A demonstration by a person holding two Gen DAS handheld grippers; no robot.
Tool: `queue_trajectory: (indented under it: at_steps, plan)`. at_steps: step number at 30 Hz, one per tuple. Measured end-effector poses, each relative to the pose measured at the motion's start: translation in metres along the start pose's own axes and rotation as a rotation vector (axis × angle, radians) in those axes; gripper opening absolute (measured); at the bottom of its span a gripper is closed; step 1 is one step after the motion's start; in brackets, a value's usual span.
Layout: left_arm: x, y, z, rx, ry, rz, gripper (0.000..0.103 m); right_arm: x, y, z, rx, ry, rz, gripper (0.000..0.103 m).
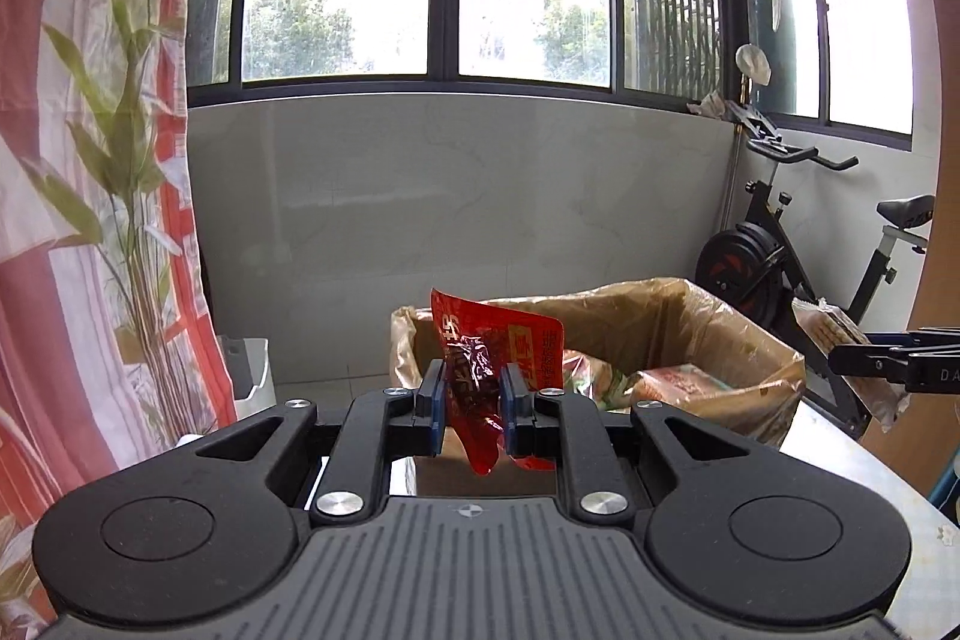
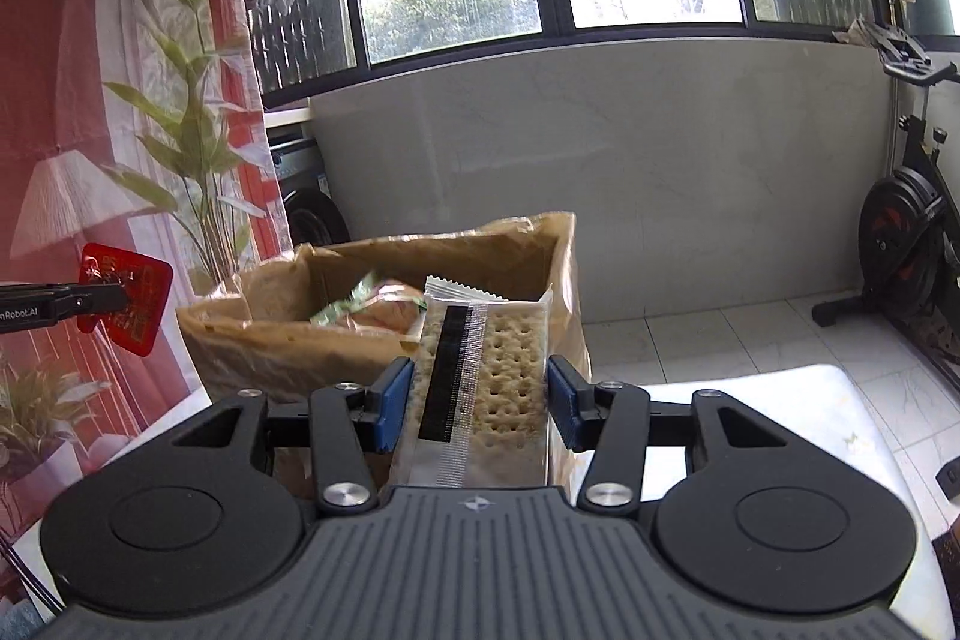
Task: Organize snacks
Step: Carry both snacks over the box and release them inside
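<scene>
**A:** So where are the snacks compared to the box [image 1: 690, 334]?

**B:** Both are up in the air on the near side of it. The red packet [image 1: 480, 370] is pinched in the left gripper [image 1: 474, 400], jaws clamped nearly together on its crumpled middle. It's a shiny, see-through red thing with yellow print, top corner flopping toward the box. The cracker pack [image 2: 480, 388] is squeezed across its width in the right gripper [image 2: 480, 400], long side pointing straight ahead at the box.

**A:** Which one's closer to going in?

**B:** I'd say the crackers. In the right wrist view the far end of the pack already overlaps the near rim of the box, while the left gripper sits off to the left of it. The box is lined with brown plastic and already has a green wrapper [image 2: 348, 301] and other packs inside.

**A:** Next move?

**B:** Probably forward over the rim, then let go.
</scene>
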State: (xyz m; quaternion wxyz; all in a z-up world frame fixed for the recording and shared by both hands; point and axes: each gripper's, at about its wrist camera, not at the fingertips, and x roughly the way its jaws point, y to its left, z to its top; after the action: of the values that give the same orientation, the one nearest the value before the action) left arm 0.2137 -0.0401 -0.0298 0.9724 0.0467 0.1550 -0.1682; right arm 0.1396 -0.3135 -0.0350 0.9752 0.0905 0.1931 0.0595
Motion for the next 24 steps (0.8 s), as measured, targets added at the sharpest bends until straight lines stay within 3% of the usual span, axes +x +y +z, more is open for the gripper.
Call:
queue_trajectory:
  at_steps: [5,10,13,15,19,24]
  plan:
    - [0.047,-0.001,0.022,0.007,0.031,-0.033,0.019,0.056,0.01,0.05,-0.026,0.012,0.017,0.05]
    - [0.109,0.007,0.028,-0.04,0.127,-0.056,0.019,0.136,0.003,0.067,0.034,0.161,-0.008,0.05]
    - [0.136,0.008,0.025,-0.046,0.167,-0.071,0.019,0.163,-0.006,0.067,0.079,0.213,-0.031,0.05]
    - [0.149,0.008,0.025,-0.037,0.181,-0.072,0.02,0.173,-0.008,0.067,0.089,0.224,-0.052,0.053]
    - [0.158,0.007,0.026,-0.025,0.175,-0.092,0.035,0.18,-0.009,0.07,0.123,0.212,-0.051,0.058]
    - [0.141,0.02,0.024,-0.064,0.167,-0.095,0.036,0.158,0.002,0.073,0.086,0.148,-0.048,0.058]
